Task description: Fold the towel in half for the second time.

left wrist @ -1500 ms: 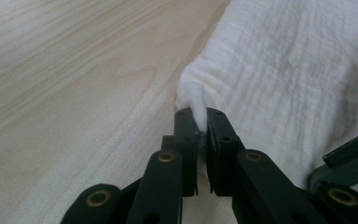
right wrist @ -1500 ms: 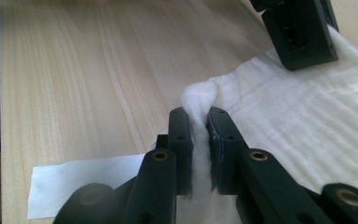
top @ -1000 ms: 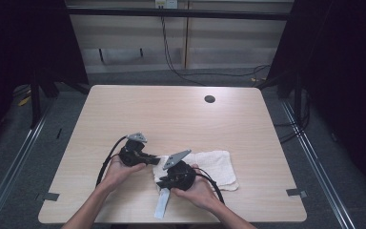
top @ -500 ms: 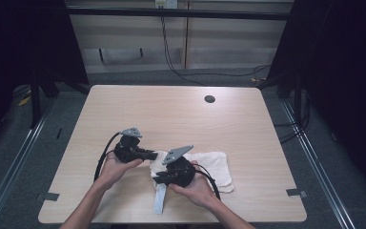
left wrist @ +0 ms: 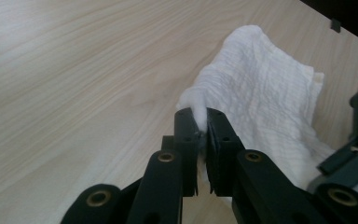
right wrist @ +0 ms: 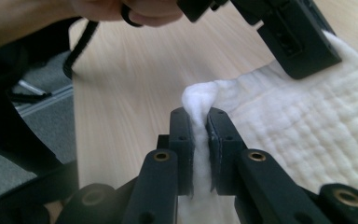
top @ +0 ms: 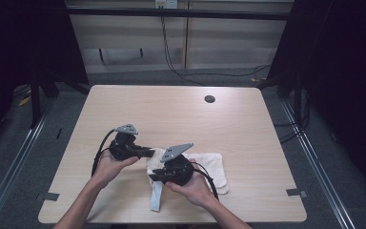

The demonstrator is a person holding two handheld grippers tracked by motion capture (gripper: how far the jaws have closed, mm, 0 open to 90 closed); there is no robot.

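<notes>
High view: a person works a white cloth on a pale wood tabletop with two tools. The left hand-held gripper pinches a raised fold of the cloth between its jaws — the rest spreads beyond and to its right. The right hand-held gripper clamps another bunched edge, the cloth fanning out to its right — the left tool just ahead.
</notes>
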